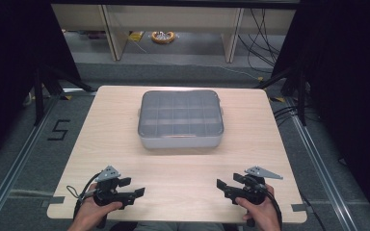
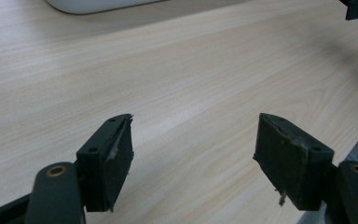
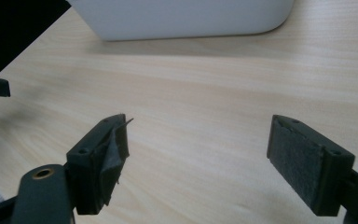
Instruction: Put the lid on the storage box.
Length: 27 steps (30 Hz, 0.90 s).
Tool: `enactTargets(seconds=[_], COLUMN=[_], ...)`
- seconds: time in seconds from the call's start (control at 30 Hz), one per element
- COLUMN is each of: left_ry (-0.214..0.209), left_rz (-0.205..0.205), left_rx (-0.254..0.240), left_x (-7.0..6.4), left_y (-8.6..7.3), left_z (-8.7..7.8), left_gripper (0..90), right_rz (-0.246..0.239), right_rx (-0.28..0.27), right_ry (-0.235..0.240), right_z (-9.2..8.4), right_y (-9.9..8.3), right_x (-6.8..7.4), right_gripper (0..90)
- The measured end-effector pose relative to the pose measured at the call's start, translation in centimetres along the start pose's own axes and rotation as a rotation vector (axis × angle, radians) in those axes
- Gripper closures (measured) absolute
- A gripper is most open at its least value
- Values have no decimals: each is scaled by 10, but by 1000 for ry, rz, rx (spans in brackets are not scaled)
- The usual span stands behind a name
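A white storage box (image 1: 180, 120) with a clear, grey-looking lid over a grid of compartments sits on the light wooden bench (image 1: 101, 139), at the middle of its far half. Both grippers hover over the bench edge nearest the person, well apart from the box and with nothing touching it. The left gripper (image 1: 134, 187), held in the person's left hand (image 1: 94, 211), lies to the near left of the box and points inward toward the other gripper; in the left gripper view its fingers (image 2: 107, 163) stand wide with only bare wood between them. The right gripper (image 1: 224, 187), in the right hand (image 1: 260, 211), lies to the near right of the box, and its fingers (image 3: 307, 163) are likewise spread wide and hold nothing, the box's white wall (image 3: 186, 18) just ahead.
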<state>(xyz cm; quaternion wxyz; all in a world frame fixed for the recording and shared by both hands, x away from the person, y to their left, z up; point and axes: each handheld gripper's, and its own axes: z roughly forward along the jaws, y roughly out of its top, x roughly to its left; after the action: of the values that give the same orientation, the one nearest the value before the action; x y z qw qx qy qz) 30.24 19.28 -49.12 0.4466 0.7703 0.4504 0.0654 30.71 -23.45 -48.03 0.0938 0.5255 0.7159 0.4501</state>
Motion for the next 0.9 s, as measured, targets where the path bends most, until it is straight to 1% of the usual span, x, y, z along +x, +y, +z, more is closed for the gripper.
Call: enactTargets(seconds=[0.03, 0.07, 0.1, 0.13, 0.2, 0.23, 0.27, 0.3, 0.33, 0.37, 0.4, 0.43, 0.47, 0.5, 0.53, 0.57, 0.6, 0.63, 0.67, 0.7, 0.73, 0.77, 0.8, 0.87, 0.9], left_ry=[0, 2, 10, 9, 10, 9, 7, 9, 6, 10, 1, 1, 1, 0, -7, -6, -7, -5, -4, -8, -6, -8, -5, -3, -4], left_rz=[-5, -7, -8, 2, 8, 14, 5, 5, 4, 20, 5, 24, 16, 8, 8, 13, 16, 17, 18, 36, 31, 22, 34, 15, 15], left_rx=[2, 7, 6, 12, 20, 20, 12, 11, 13, 31, 16, 35, 30, 30, 33, 34, 38, 40, 42, 60, 56, 43, 51, 34, 33], left_x=[0, 0, -1, 0, -1, 0, -2, -2, -3, -3, -5, -5, -6, -8, -9, -9, -9, -10, -10, -9, -9, -10, -9, -10, -10], left_y=[-1, -3, -5, -7, -9, -10, -12, -13, -15, -16, -18, -19, -20, -22, -23, -24, -24, -25, -25, -25, -25, -26, -25, -26, -26], left_z=[0, 0, 0, -1, -3, -4, -4, -5, -5, -7, -6, -7, -7, -7, -6, -7, -7, -7, -8, -10, -10, -10, -11, -10, -10], left_gripper=[270, 270, 269, 268, 268, 267, 267, 266, 265, 265, 264, 263, 263, 262, 262, 261, 261, 261, 261, 260, 260, 260, 260, 260, 260], right_rz=[-4, 0, -4, 11, -21, -12, 3, -14, 19, -19, 15, -18, -24, -29, 18, -8, -32, 23, -14, -33, -34, -30, 4, -28, -18], right_rx=[-4, 4, -19, -16, 6, 6, -8, 15, 18, 2, 23, 22, 34, 29, 53, 49, 52, 77, 64, 58, 62, 67, 67, 66, 64], right_ry=[5, 11, 19, 22, 10, 15, 20, 21, 22, 18, 22, 17, 11, 18, 16, 35, 39, 35, 36, 43, 37, 24, 25, 26, 37], right_z=[-1, -2, -2, -4, -7, -9, -8, -11, -12, -11, -13, -12, -14, -13, -15, -16, -17, -18, -18, -18, -19, -20, -20, -22, -21], right_y=[-2, -3, -5, -7, -10, -11, -13, -15, -16, -19, -21, -22, -24, -27, -29, -31, -32, -34, -36, -37, -38, -39, -40, -40, -41], right_x=[1, 1, 1, 3, 2, 3, 4, 3, 6, 2, 5, 2, 2, 2, 7, 5, 3, 8, 6, 4, 4, 4, 7, 3, 2], right_gripper=[209, 208, 205, 203, 196, 196, 196, 195, 195, 195, 195, 195, 194, 191, 188, 188, 188, 188, 188, 188, 188, 188, 188, 188, 188])
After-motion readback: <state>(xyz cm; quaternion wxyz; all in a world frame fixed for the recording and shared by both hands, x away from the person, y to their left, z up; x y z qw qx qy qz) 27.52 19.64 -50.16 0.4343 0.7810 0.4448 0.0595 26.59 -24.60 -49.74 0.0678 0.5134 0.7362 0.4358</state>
